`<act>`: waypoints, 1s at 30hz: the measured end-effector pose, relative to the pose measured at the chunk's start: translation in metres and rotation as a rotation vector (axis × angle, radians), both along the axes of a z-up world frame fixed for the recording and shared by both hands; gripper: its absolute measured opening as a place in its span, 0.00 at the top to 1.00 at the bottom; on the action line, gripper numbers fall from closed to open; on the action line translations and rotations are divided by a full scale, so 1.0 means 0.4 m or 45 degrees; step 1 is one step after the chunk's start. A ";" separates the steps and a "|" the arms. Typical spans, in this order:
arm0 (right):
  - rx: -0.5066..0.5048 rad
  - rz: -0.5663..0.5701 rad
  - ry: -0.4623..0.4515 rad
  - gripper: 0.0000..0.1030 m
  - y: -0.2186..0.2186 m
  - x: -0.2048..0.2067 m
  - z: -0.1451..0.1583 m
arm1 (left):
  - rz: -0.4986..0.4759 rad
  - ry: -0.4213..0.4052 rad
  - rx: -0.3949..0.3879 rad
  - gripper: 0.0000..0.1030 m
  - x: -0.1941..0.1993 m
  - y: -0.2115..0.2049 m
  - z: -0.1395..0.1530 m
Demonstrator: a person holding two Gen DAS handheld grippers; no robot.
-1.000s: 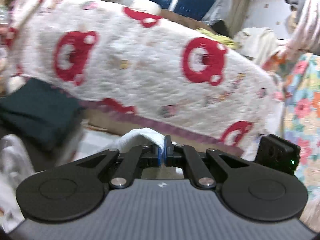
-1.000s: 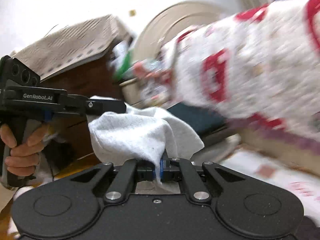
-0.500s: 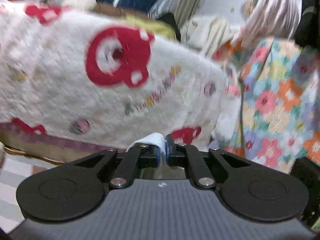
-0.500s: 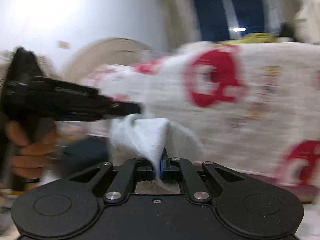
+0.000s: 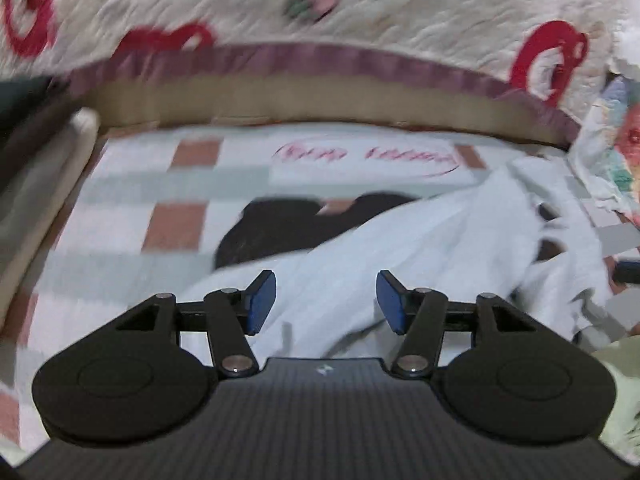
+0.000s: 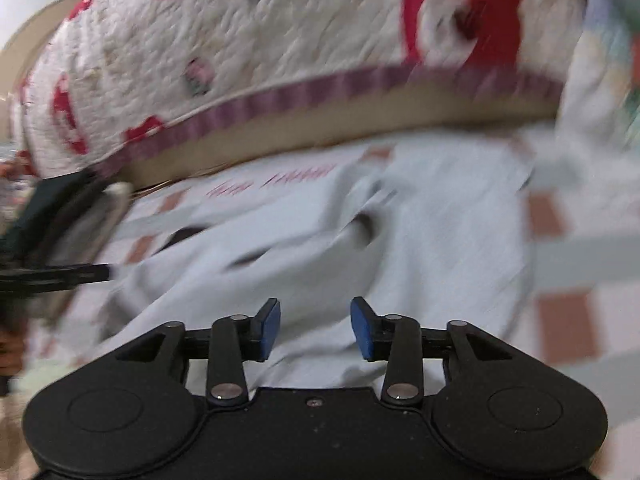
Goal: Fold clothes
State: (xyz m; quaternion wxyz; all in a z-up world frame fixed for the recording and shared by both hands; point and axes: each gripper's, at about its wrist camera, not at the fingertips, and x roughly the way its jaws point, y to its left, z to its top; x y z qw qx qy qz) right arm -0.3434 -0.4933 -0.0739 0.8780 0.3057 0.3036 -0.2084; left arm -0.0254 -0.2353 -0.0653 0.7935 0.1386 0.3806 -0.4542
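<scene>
A white garment (image 5: pixel 420 248) lies spread and rumpled on the checked bed sheet (image 5: pixel 120 208). It also shows in the right wrist view (image 6: pixel 360 248), blurred by motion. A dark garment (image 5: pixel 280 228) lies partly under it. My left gripper (image 5: pixel 326 300) is open and empty just above the white cloth. My right gripper (image 6: pixel 316 328) is open and empty above the same cloth. The left gripper's tip (image 6: pixel 80 272) shows at the left edge of the right wrist view.
A white quilt with red prints (image 5: pixel 360 8) and a purple hem hangs along the far side of the bed. A flowered cloth (image 5: pixel 616 152) lies at the right. A dark folded item (image 6: pixel 48 208) sits at the left edge.
Both grippers were shut on the white garment and held it up. Now both have opened and tilted down, and the garment lies on the sheet.
</scene>
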 end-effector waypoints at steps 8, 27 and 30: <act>0.152 0.354 -0.038 0.46 0.168 0.077 -0.035 | -0.024 0.055 0.008 0.47 0.016 0.047 -0.045; -0.234 0.507 0.231 0.94 0.331 0.328 -0.075 | -0.074 0.450 -0.184 0.44 0.034 0.076 -0.062; -0.296 0.409 0.144 0.94 0.307 0.276 -0.021 | -0.118 0.357 -0.155 0.44 0.015 0.065 -0.050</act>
